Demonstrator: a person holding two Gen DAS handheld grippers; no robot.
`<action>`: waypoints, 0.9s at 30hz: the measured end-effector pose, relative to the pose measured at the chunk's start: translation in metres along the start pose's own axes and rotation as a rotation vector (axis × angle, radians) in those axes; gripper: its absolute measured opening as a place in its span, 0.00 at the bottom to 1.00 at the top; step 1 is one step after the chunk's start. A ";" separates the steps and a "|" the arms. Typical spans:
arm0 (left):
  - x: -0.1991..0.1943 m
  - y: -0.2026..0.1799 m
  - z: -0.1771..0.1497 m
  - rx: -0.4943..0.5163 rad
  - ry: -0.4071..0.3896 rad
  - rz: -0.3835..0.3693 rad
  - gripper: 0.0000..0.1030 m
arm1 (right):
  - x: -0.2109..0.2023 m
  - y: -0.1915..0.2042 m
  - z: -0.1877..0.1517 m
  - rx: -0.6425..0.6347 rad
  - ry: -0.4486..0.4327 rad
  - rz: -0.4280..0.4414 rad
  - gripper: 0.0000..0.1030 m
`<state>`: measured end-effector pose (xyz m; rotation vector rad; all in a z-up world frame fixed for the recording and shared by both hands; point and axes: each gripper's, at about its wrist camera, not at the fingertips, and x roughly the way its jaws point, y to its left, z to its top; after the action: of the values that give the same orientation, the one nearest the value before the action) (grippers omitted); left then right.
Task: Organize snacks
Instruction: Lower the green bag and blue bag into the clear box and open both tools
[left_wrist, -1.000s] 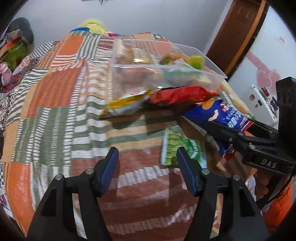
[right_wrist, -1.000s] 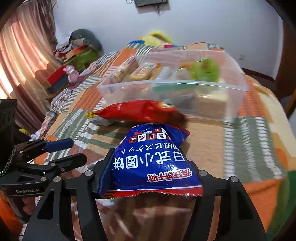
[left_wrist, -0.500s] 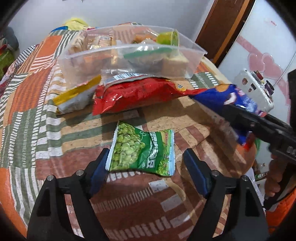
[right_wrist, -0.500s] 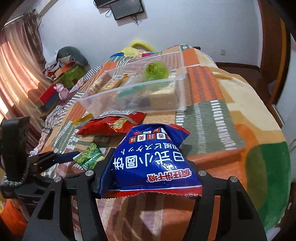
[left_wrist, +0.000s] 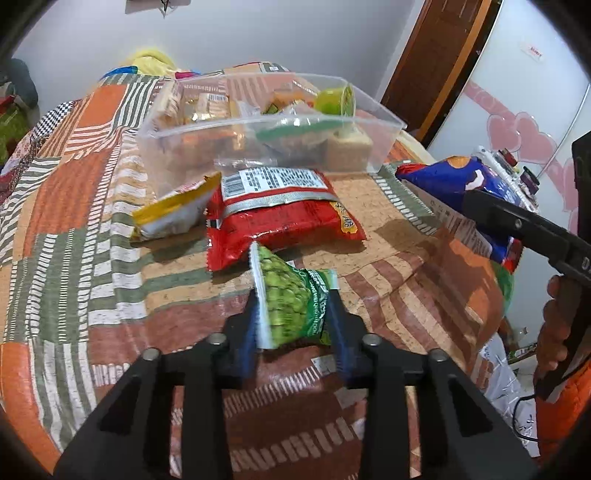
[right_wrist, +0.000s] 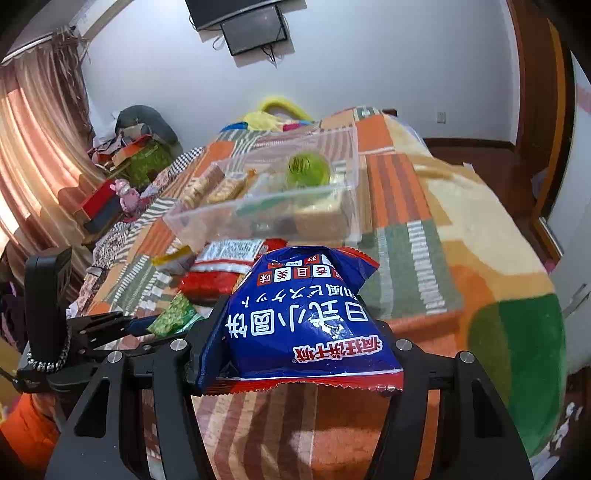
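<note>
Left gripper (left_wrist: 295, 325) clamped on the small green foil pea-snack packet (left_wrist: 291, 299), packet pinched upright between both blue pads, lifted off the patchwork orange-green blanket (left_wrist: 74, 221). Just ahead of its tips: flat red foil snack bag (left_wrist: 280, 221), label side up; yellow-white crumpled packet (left_wrist: 173, 210) ahead-left. Beyond them the clear rectangular plastic bin (left_wrist: 384, 125), already holding snacks. Right gripper (right_wrist: 295, 354) clenched on the puffy blue biscuit bag (right_wrist: 303, 317), held above the blanket, bin straight ahead.

Bed cover (left_wrist: 74, 192): patchwork, orange and green stripes.
Far wall: dark screen (right_wrist: 255, 29) mounted high.
Left: pinkish curtain (right_wrist: 40, 140).
Right: brown door (left_wrist: 436, 55).
</note>
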<state>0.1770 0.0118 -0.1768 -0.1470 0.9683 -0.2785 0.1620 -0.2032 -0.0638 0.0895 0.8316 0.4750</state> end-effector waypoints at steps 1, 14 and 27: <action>-0.004 0.001 0.001 -0.004 -0.009 0.001 0.29 | -0.001 0.001 0.002 -0.002 -0.008 0.001 0.57; -0.049 0.006 0.038 -0.006 -0.158 0.027 0.13 | -0.003 0.016 0.032 -0.046 -0.091 0.016 0.57; -0.047 0.025 0.105 -0.021 -0.268 0.079 0.13 | 0.026 0.034 0.077 -0.092 -0.161 0.004 0.57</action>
<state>0.2429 0.0493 -0.0870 -0.1601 0.7091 -0.1704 0.2202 -0.1536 -0.0210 0.0440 0.6511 0.5021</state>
